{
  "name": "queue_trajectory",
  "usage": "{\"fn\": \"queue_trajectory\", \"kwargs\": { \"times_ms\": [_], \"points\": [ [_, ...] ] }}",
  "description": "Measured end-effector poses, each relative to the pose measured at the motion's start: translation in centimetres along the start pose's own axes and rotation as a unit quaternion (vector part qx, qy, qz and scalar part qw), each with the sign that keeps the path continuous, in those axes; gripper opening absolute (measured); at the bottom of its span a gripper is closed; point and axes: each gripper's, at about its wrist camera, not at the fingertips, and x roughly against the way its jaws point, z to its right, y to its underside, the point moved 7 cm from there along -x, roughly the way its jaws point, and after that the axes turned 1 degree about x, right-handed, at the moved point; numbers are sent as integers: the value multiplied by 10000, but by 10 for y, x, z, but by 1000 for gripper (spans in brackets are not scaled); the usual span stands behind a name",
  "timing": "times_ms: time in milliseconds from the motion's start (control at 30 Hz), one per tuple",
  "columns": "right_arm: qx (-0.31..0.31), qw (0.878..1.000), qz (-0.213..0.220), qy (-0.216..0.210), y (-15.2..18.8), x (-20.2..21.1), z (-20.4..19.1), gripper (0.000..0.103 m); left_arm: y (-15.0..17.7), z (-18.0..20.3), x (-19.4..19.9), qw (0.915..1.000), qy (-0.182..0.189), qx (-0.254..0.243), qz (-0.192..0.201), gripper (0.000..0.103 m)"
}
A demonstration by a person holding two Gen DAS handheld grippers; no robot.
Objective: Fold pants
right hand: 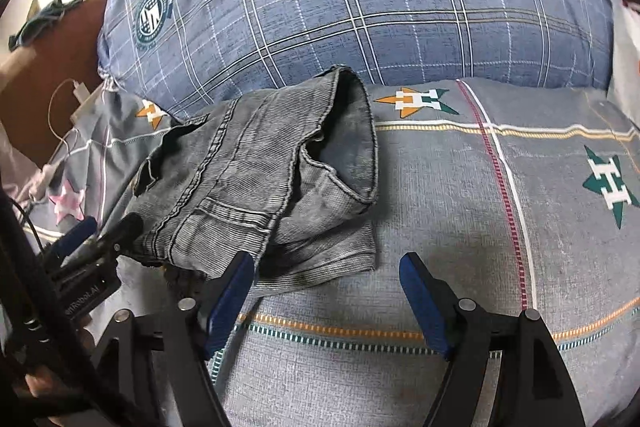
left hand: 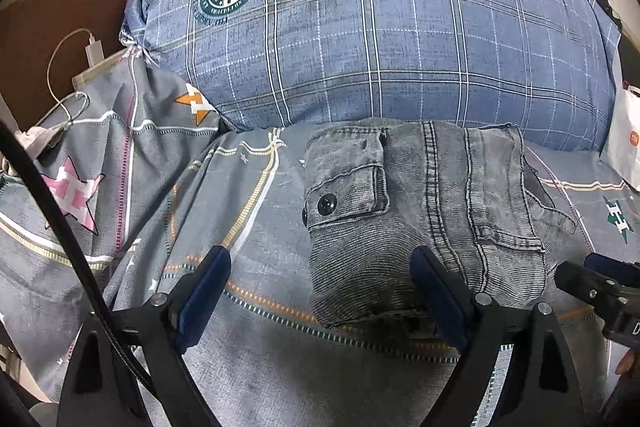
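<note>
Pants (left hand: 420, 223) lie as a compact grey bundle on the star-print bedsheet (left hand: 240, 347), far edge tucked against the base of the blue plaid pillow (left hand: 360, 27). All places below are given from the pants.

Left gripper (left hand: 320, 291): jaws spread wide, nothing between the pads. Its right finger (left hand: 436, 295) overlaps the near edge of the pants; whether it presses the cloth I cannot tell. Its left finger sits over bare sheet, off the pants' left side. The pants lie ahead and to the right of this gripper's centre line.

Right gripper (right hand: 326, 291): also wide open and empty. Its left finger (right hand: 230, 291) stands at the pants' near right corner; the other finger is over bare sheet, clear of the cloth. From this view the pants lie ahead and to the left.

Long axis: the bundle is close to square. The stitched seam (left hand: 434, 187) runs from near edge to far edge, toward the pillow.

Both grippers sit on the near side, one toward each near corner; the other gripper's tip shows at the frame edge in each wrist view. Neither is clearly nearer.

Judgement: the fold looks largely done. Any further fold would have to start from this near edge, each jaw shifting inward over the cloth first.
</note>
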Motion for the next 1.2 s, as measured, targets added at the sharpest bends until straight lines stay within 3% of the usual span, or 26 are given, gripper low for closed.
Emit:
{"fn": "queue_trajectory", "kwargs": {
  "times_ms": [600, 1200],
  "points": [
    [332, 9992, 178, 160, -6, 9, -14, 78, 4, 10, -3, 9994, -236, -234, 116, 91],
    [187, 9994, 188, 201, -6, 11, -5, 78, 1, 8, 5, 9994, -147, -243, 212, 91]
  ]
}}
